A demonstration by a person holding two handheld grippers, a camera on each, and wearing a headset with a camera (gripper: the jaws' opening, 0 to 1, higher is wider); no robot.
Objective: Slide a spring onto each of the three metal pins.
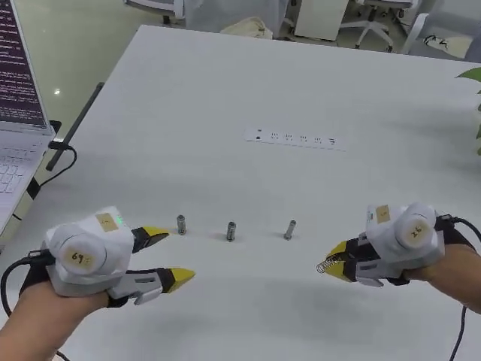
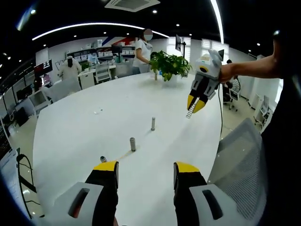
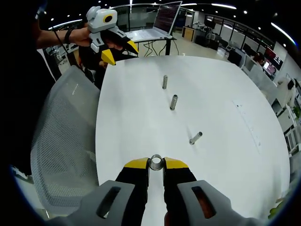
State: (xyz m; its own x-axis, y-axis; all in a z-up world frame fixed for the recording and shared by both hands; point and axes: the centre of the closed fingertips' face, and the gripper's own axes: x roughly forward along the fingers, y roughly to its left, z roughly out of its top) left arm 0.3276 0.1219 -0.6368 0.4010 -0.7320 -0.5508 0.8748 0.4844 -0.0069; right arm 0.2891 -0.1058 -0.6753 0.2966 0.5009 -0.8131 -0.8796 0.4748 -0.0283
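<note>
Three metal pins (image 1: 231, 232) stand in a row across the white table (image 1: 225, 90) in front of you, between your two grippers. Far to your left, a laptop (image 1: 11, 83) sits open at the table's edge.

Your left gripper (image 1: 171, 256) hovers low over the table just beside the left pin (image 1: 181, 224). Its yellow-tipped jaws are spread wide with nothing between them, and its own view shows the same broad gap.

The left pin and the middle pin (image 1: 231, 232) look ribbed from top to bottom. In the right gripper view both read as coils wrapped round a pin. The right pin (image 1: 290, 230) is slimmer and smooth, plain bare metal.

Beyond the row, towards the middle of the table, a flat power strip (image 1: 294, 138) lies on its own.

Your right gripper (image 1: 336, 261) is near the right pin but apart from it, held just above the table. Its jaws are drawn in narrow and pinch a small spring (image 1: 326, 265) between the yellow tips. From your head view the spring pokes out of the tips towards the row of pins. In the right gripper view its round end faces the camera, clamped on both sides by the tips.
</note>
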